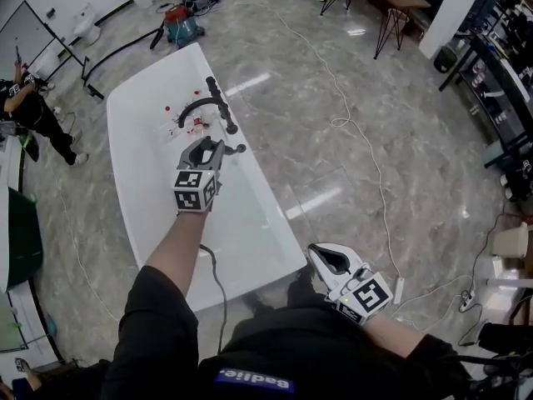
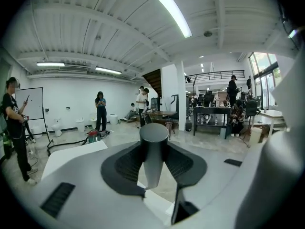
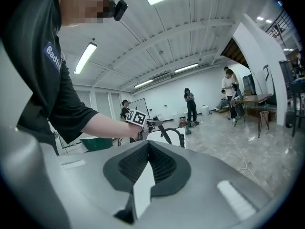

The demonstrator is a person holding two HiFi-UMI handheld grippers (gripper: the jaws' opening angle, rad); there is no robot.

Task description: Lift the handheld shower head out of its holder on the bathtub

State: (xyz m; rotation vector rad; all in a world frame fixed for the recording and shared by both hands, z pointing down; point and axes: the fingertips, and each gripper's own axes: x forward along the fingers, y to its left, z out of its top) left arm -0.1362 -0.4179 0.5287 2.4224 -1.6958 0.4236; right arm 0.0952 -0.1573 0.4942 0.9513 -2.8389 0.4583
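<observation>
A wide showroom with a polished grey stone floor [image 1: 350,182] and strip lights overhead: a white bathtub [image 1: 141,169] stands in the open, and a red-and-teal vacuum cleaner [image 1: 181,25] sits on the floor well beyond its far end. A white cable [image 1: 367,152] snakes across the floor off to the right of your jaws.

Your left gripper [image 1: 206,148] hangs over the bathtub with its jaws clamped on the shower head [image 2: 154,149], a dark grey stick-shaped handle. It stands upright between the two ribbed pads, its flat round end towards the camera. Just past these jaws, at the tub's far rim, are the black curved faucet [image 1: 193,107] and its fittings. The shower head is up above the tub in your grip, but whether its lower end is fully clear of the holder cannot be made out.

Your right gripper [image 1: 323,257] is held close to your body, off the near right corner of the bathtub and well apart from the left gripper. Its jaws are pressed together with nothing between them.

Ahead of the left jaws, a person [image 2: 100,109] stands by the far wall, and others gather around desks on the right.
</observation>
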